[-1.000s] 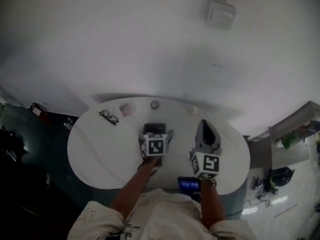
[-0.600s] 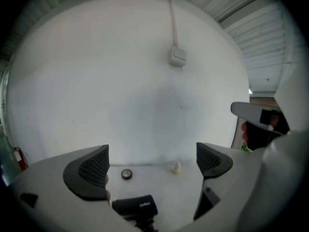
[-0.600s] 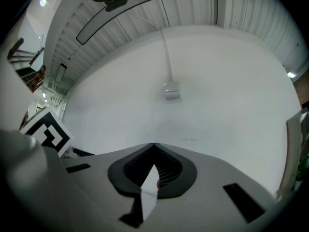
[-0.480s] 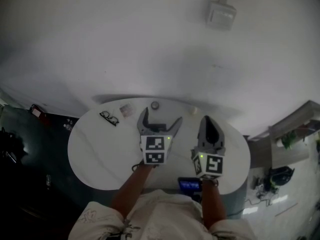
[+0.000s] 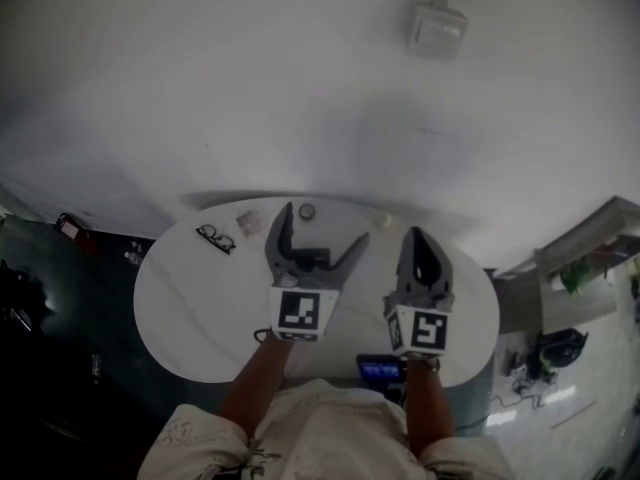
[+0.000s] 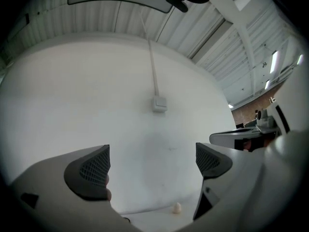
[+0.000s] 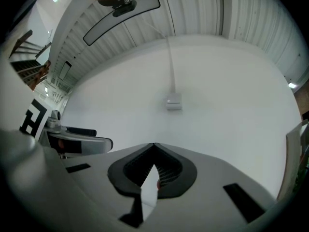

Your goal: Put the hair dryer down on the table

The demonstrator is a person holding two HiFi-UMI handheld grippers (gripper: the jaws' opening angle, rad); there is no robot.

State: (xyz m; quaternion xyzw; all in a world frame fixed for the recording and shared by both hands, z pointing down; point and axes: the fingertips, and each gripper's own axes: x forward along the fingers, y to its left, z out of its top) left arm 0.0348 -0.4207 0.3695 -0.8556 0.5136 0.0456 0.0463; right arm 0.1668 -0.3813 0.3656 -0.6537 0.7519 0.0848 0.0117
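The hair dryer [image 5: 312, 259], a dark blocky shape, lies on the round white table [image 5: 190, 298] near its middle, partly hidden behind my left gripper. My left gripper [image 5: 325, 223] hangs above it, wide open and holding nothing. In the left gripper view the left gripper [image 6: 152, 166] shows only the wall and the table's far edge between its pads [image 6: 91, 170]. My right gripper [image 5: 414, 234] is held to the right of the dryer, shut. The right gripper view shows the right gripper [image 7: 154, 170] with its jaws pressed together, pointing at the white wall.
A pair of glasses [image 5: 215, 236], a small pinkish item [image 5: 250, 220], a small round object [image 5: 307, 211] and a small white object [image 5: 384, 221] lie along the table's far edge. A device with a blue screen [image 5: 378, 370] sits at the near edge. A switch box [image 5: 437, 30] is on the wall.
The left gripper was low at the hair dryer; it has opened, let the dryer go and risen above it. The right gripper has barely moved.
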